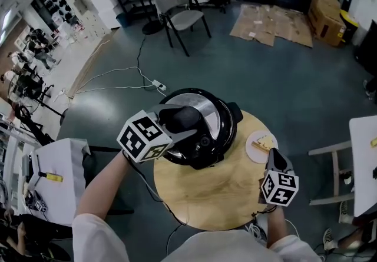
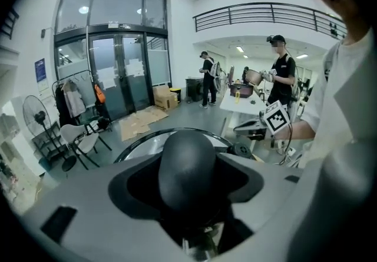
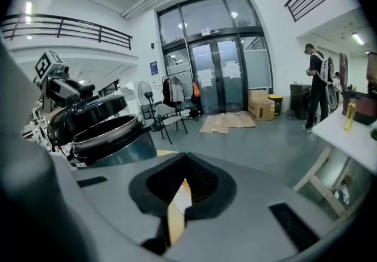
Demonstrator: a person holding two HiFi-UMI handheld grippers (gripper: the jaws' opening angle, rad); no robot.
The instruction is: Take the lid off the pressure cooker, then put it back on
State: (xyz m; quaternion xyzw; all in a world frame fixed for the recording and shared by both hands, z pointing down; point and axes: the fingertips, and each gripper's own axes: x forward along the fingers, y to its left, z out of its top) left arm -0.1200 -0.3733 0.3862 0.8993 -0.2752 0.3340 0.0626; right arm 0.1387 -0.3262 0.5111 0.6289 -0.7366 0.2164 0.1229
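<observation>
1. The left gripper [image 1: 175,126] is clamped on the black knob [image 2: 187,163] on top of the pressure cooker lid [image 1: 205,109]. In the left gripper view, the jaws press in on the knob from both sides, and it fills the space between them.
2. The lid is off its seat. In the right gripper view it hangs tilted above the cooker body [image 3: 115,144], with a clear gap on its near right side above the pot's open rim. The far left side is cut off behind the gripper's own housing, so any contact there cannot be made out.
3. From the head view, the lid covers nearly all of the body. The black mass under its front edge is probably the pot's casing, but the two merge in the dark.
4. The cooker stands on the far left part of the round wooden table [image 1: 206,199].
5. The right gripper [image 1: 273,155] is empty. Its jaws are pressed together, leaving only a thin slit through which pale wood shows. It hangs over the table's right edge, well apart from the cooker.
6. Just beyond its tips lies a small white plate [image 1: 252,136] with a yellowish piece [image 1: 265,142] on it, which is too small to identify.
7. The person's forearms run out of the picture at the bottom.
</observation>
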